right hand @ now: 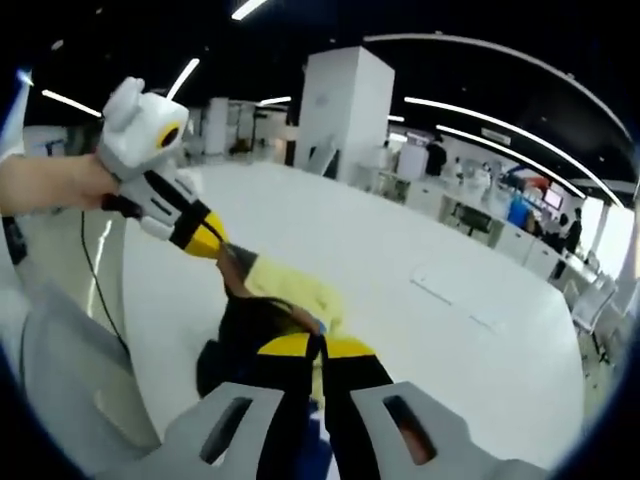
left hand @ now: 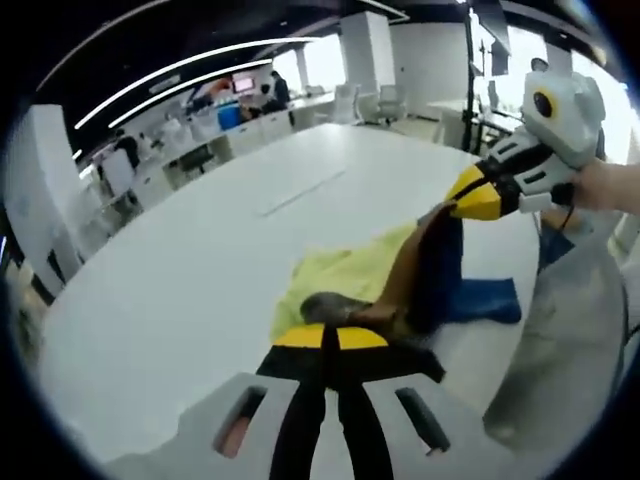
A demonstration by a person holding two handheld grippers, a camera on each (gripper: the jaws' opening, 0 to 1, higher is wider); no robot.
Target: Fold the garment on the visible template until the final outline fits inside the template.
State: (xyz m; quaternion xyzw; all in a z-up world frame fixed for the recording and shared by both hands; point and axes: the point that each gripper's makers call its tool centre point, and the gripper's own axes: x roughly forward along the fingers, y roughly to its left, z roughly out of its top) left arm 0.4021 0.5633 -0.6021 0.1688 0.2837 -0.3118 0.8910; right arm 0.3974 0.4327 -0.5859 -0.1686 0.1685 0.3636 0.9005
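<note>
Left gripper view: the left tongs (left hand: 331,336) are rising from the bottom edge, their yellow-tipped jaws pressed together and pinching a fold of the garment (left hand: 425,270) (dark fabric with brown and yellow-green parts). The garment is lying on the white table (left hand: 200,270), bunched and lifted at two points. Beside the garment, on its right, a blue piece (left hand: 490,298) is lying flat on the table; whether it is the template cannot be told. Above the garment, the right tongs (left hand: 462,200) are entering from the right, clenched on the fabric's raised upper edge.

Right gripper view: above and left of the garment (right hand: 255,320), the left tongs (right hand: 218,244) are gripping its yellow-green corner, a hand (right hand: 50,182) holding them. Nearest the lens, the right tongs (right hand: 322,345) are closing on the dark fabric. Beyond the garment, the table (right hand: 430,320) is stretching away.
</note>
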